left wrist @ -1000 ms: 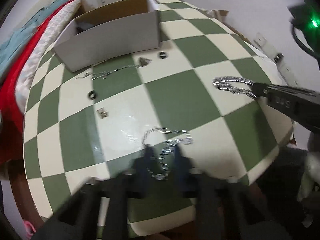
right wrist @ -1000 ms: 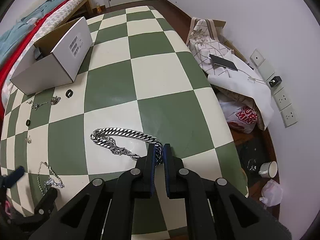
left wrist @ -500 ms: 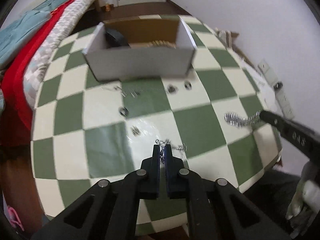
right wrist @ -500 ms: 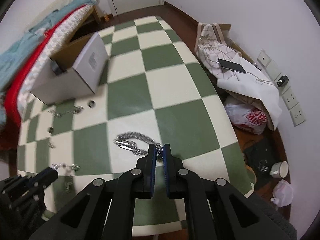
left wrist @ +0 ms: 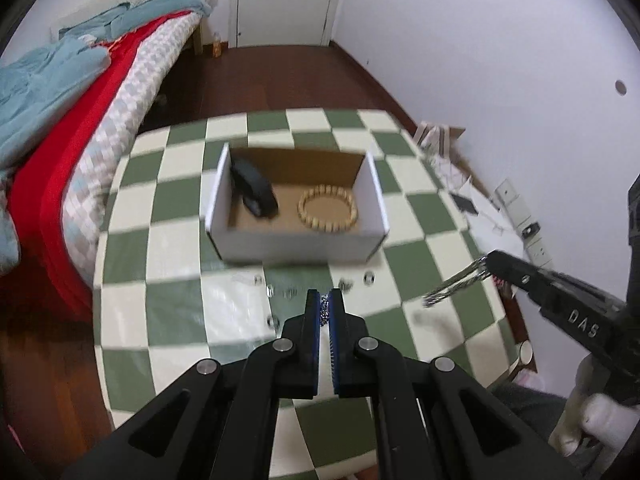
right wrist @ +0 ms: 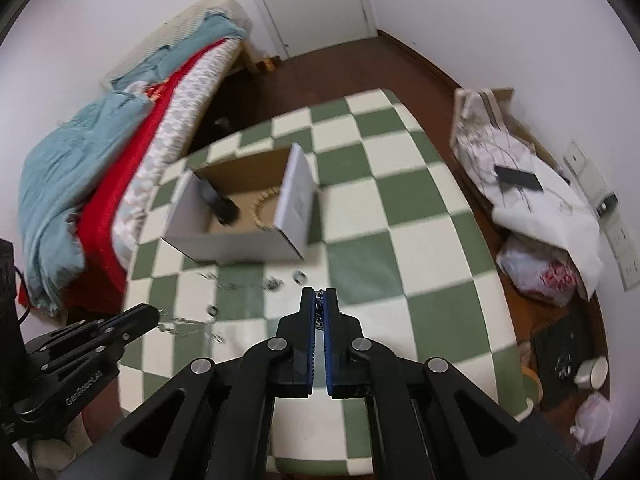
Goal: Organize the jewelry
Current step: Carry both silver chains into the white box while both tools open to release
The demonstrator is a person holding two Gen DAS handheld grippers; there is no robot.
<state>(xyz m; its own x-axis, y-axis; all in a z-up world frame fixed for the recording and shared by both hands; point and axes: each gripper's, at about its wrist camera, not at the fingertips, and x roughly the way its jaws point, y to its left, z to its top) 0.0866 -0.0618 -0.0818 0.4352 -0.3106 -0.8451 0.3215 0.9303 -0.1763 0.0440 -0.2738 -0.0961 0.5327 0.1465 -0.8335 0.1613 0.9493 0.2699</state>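
My left gripper is shut on a thin silver necklace, held above the checkered table. My right gripper is shut on a thick silver chain bracelet, also lifted off the table. Both are in front of an open white cardboard box, which holds a wooden bead bracelet and a black object. The box also shows in the right wrist view. Small rings and a thin chain lie on the table just before the box.
A bed with red and teal bedding stands left of the table. A bag, a white cloth and a phone lie on the floor to the right, near wall sockets. A closed door is at the back.
Both grippers have lifted their chains off the table and risen. The left gripper closed on the thin necklace. The box now shows from higher up, with its inside in view.
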